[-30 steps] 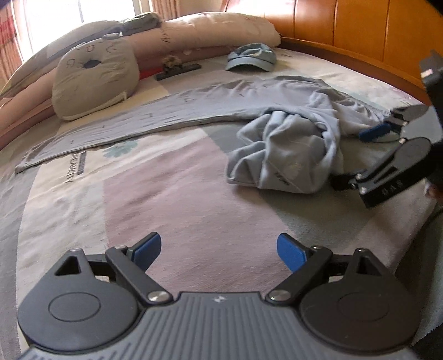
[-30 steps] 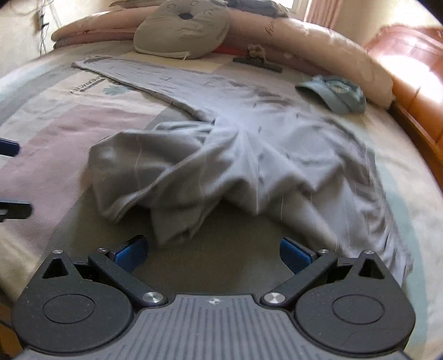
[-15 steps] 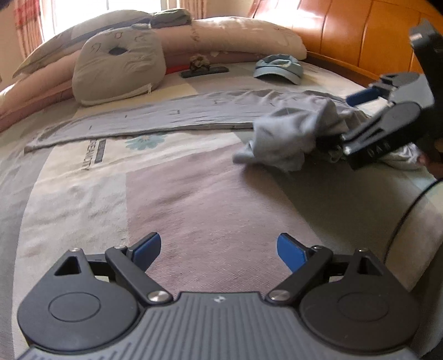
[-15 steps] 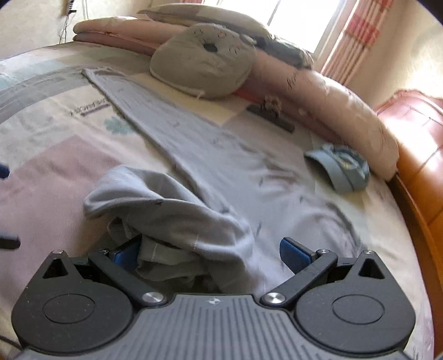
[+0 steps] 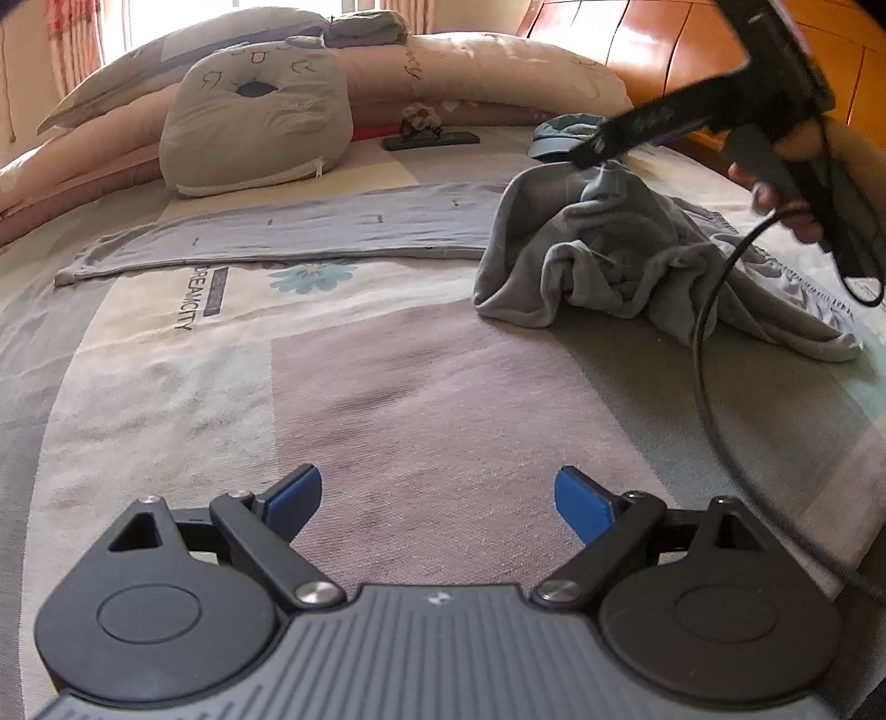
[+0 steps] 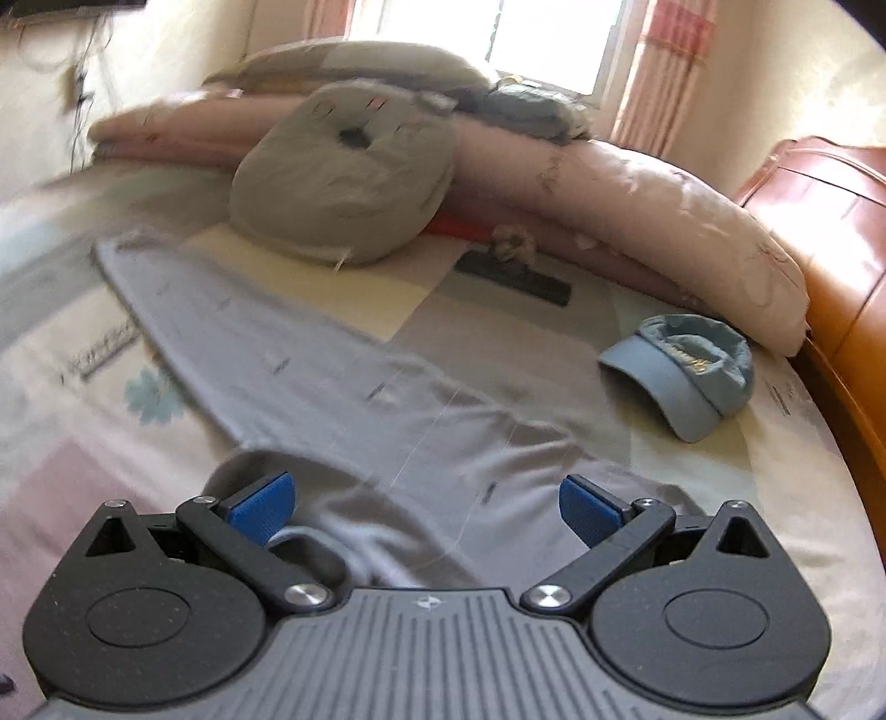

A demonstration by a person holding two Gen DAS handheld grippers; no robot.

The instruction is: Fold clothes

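Grey trousers lie on the bed: one leg is spread flat toward the left, and the rest is a bunched heap. The heap's top is pulled up into a peak that hangs from a finger of my right gripper. In the right wrist view, the right gripper has its jaws wide apart, with grey cloth under and between them and a fold looped at the left finger. My left gripper stands open over the bedspread, well short of the trousers, with nothing between its pads.
A blue cap lies beyond the trousers near the wooden headboard. A grey cushion, long pink pillows and a black clip-like item line the far side. A black cable hangs from the right gripper, held by a hand.
The right gripper went in under the bunched cloth, then rose and moved away from me, pulling the cloth up into a peak. The left gripper drifted slightly and stayed open.
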